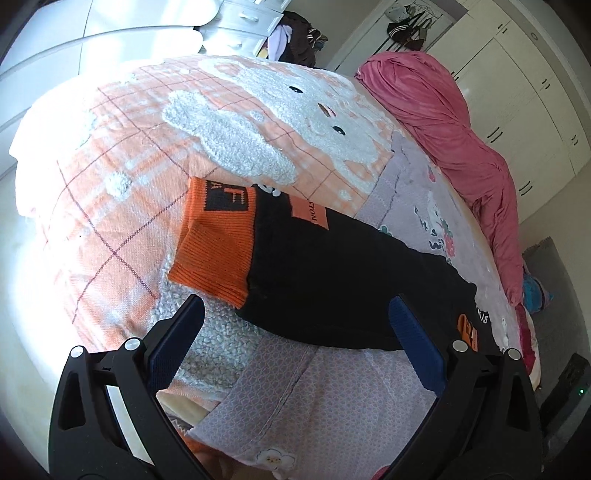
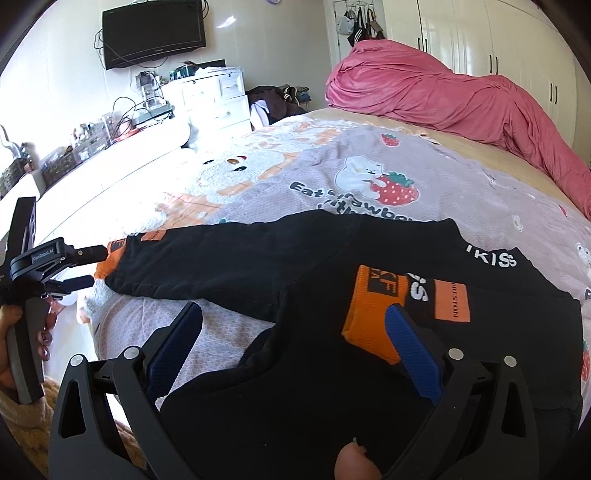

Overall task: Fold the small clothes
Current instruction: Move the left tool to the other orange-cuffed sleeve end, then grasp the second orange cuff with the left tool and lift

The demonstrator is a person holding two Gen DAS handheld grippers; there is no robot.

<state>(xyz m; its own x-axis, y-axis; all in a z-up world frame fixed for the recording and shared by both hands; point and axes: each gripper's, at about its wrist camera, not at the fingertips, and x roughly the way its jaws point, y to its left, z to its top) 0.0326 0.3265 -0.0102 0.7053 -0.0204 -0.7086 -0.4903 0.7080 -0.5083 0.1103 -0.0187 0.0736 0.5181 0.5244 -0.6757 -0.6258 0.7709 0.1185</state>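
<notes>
A small black sweater (image 2: 295, 362) with orange cuffs lies flat on the bed. One sleeve is folded across the body, its orange cuff (image 2: 373, 314) on top. The other sleeve (image 2: 229, 258) stretches left, and its cuff (image 1: 218, 240) fills the left wrist view. My left gripper (image 1: 295, 310) is open and empty, hovering just short of that sleeve; it also shows in the right wrist view (image 2: 88, 266) at the cuff's end. My right gripper (image 2: 295, 314) is open and empty above the sweater's body, its right finger next to the folded cuff.
The bed carries a lilac strawberry-print sheet (image 2: 332, 173) and an orange checked bunny blanket (image 1: 155, 147). A pink duvet (image 2: 443, 99) is heaped at the far side. White drawers (image 2: 218, 99), a wall TV (image 2: 153, 33) and wardrobes (image 2: 517, 44) stand beyond.
</notes>
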